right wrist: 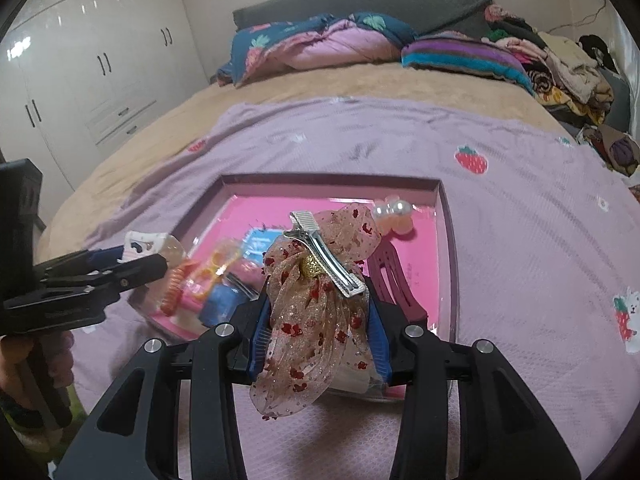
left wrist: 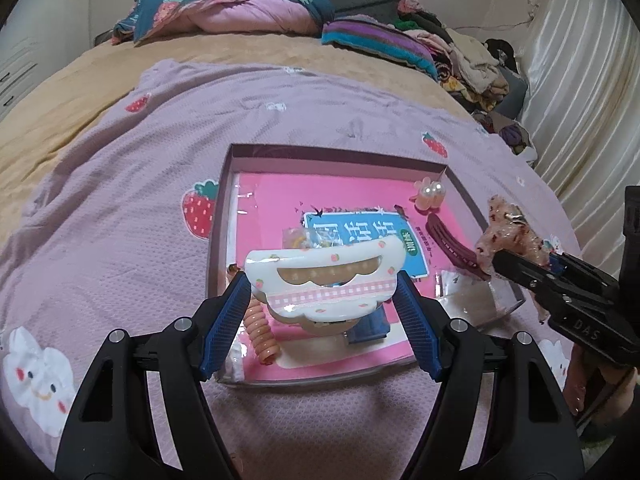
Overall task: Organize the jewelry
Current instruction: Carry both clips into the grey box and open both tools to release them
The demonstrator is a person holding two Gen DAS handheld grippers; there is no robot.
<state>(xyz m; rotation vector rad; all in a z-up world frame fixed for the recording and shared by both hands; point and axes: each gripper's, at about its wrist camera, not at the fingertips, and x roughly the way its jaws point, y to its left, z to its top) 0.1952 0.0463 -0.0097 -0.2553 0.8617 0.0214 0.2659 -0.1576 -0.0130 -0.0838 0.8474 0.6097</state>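
My left gripper (left wrist: 322,294) is shut on a white cloud-shaped hair claw (left wrist: 320,276) with a pink checked band, held above the front of a pink-lined shallow box (left wrist: 224,184). My right gripper (right wrist: 318,316) is shut on a sheer pink bow hair clip (right wrist: 312,312) with red spots and a silver metal clip, held over the box's front right (right wrist: 450,240). In the box lie a dark red snap clip (left wrist: 450,246), a pearl flower clip (left wrist: 430,196), an orange spiral hair tie (left wrist: 262,332) and a small blue box (left wrist: 370,328).
The box rests on a lilac strawberry-print blanket (left wrist: 120,208) on a bed. Folded quilts (left wrist: 224,8) and a pile of clothes (left wrist: 472,60) lie at the far end. A white wardrobe (right wrist: 92,64) stands left; a curtain (left wrist: 580,80) hangs right.
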